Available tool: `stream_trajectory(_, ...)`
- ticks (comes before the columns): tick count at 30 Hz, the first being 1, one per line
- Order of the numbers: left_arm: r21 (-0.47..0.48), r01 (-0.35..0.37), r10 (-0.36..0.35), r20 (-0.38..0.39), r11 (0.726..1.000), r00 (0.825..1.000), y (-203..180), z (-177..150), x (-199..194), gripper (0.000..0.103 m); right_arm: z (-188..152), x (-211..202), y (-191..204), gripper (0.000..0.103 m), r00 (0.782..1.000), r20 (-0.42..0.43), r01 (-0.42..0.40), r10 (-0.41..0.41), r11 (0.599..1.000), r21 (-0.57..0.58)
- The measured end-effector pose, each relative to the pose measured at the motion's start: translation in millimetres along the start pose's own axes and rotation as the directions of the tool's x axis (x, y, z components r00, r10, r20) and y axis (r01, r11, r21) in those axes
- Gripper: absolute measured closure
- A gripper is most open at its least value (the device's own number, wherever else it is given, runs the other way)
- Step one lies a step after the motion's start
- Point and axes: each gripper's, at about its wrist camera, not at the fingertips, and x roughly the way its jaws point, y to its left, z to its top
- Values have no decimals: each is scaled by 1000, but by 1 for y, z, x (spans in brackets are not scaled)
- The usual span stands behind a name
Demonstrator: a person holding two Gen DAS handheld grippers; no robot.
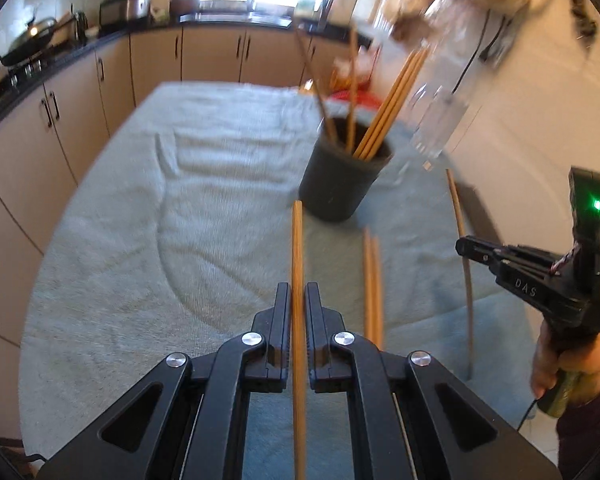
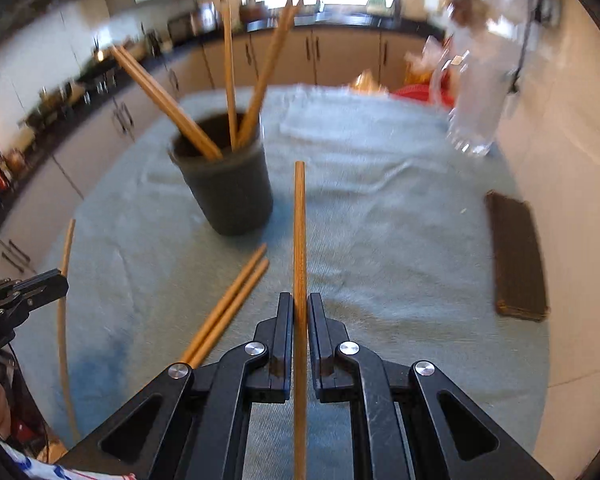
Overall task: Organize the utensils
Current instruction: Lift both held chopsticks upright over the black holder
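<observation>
A dark cup (image 1: 342, 184) (image 2: 232, 192) stands on the pale green towel (image 1: 160, 220) (image 2: 380, 200) with several wooden chopsticks leaning in it. My left gripper (image 1: 298, 288) is shut on one chopstick (image 1: 297, 240), which points ahead towards the cup. My right gripper (image 2: 300, 298) is shut on another chopstick (image 2: 299, 220), lifted off the towel. Two loose chopsticks (image 1: 372, 280) (image 2: 228, 308) lie side by side between the grippers. From each wrist view the other gripper (image 1: 464, 246) (image 2: 58, 282) shows at the edge with its held stick.
A clear plastic bottle (image 1: 440, 120) (image 2: 476, 120) stands at the far right of the towel by the white wall. A dark woven mat (image 2: 516, 256) lies at the right edge. Kitchen cabinets (image 1: 80, 92) and a counter with pans run along the left and back.
</observation>
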Motion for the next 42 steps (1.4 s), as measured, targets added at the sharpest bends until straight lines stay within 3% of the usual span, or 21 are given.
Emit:
stream_trajectory(5, 43, -14, 9, 101, 999, 995, -11, -14, -39, 97, -11, -40, 4, 96, 995, 105, -2, 0, 1000, 18)
stream_trajectory(15, 105, -16, -4, 188, 994, 982, -20, -38, -82, 97, -30, -66, 0, 96, 986, 166, -9, 10, 1000, -9)
stream_trajectory(23, 67, 8, -28, 296, 998, 955, -20, -30, -114, 97, -28, -88, -1, 96, 970, 242, -36, 32, 999, 10)
stream_trajectory(34, 48, 26, -42, 367, 999, 929, -23, 11, -119, 97, -2, -85, -5, 96, 952, 301, -66, 49, 997, 45)
stream_trajectory(39, 64, 37, -60, 421, 997, 905, -30, 52, -126, 97, 38, -92, -4, 96, 925, 374, -94, 65, 994, 61)
stream_trajectory(42, 58, 42, -64, 453, 997, 889, -33, 79, -128, 97, 71, -98, -3, 96, 894, 440, -128, 79, 988, 82)
